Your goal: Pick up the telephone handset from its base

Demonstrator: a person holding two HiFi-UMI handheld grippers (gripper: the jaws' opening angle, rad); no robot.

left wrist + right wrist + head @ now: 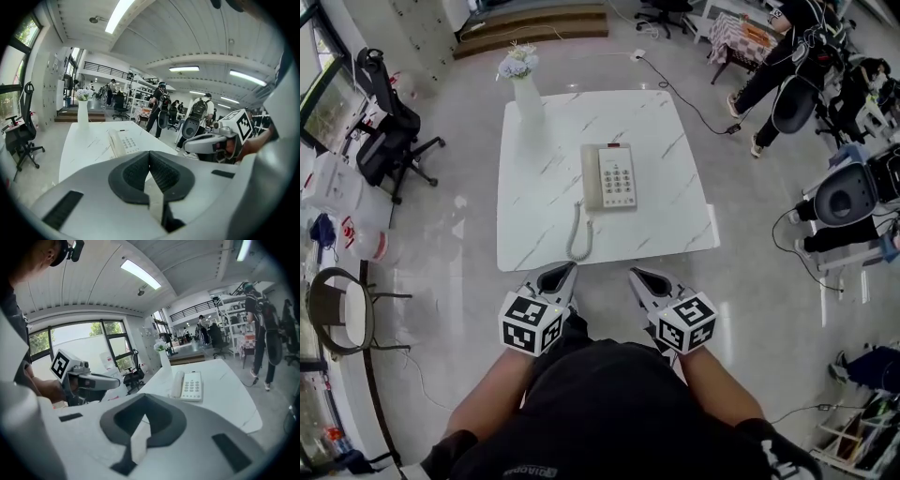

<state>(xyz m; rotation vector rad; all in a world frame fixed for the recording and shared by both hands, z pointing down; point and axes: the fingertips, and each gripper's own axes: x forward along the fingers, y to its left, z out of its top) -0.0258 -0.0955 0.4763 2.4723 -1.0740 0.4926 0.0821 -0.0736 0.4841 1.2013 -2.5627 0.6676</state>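
A cream telephone base [618, 176] sits mid-table on the white marble table [675, 230]. Its handset [591, 176] lies in the cradle along the left side, and a coiled cord [578, 234] runs toward the near edge. Both grippers hover just short of that near edge, apart from the phone. My left gripper [566, 271] is shut with nothing in it, as is my right gripper [637, 275]. In the left gripper view the handset [115, 143] lies ahead beyond the shut left gripper [150, 153]. In the right gripper view the handset [177, 384] lies beyond the shut right gripper [144, 397].
A white vase with flowers [525, 89] stands at the table's far left corner. A black office chair [389, 131] is off to the left, and a round chair [342, 314] nearer. A person [787, 56] stands at the far right among chairs and gear. A cable [694, 103] trails on the floor.
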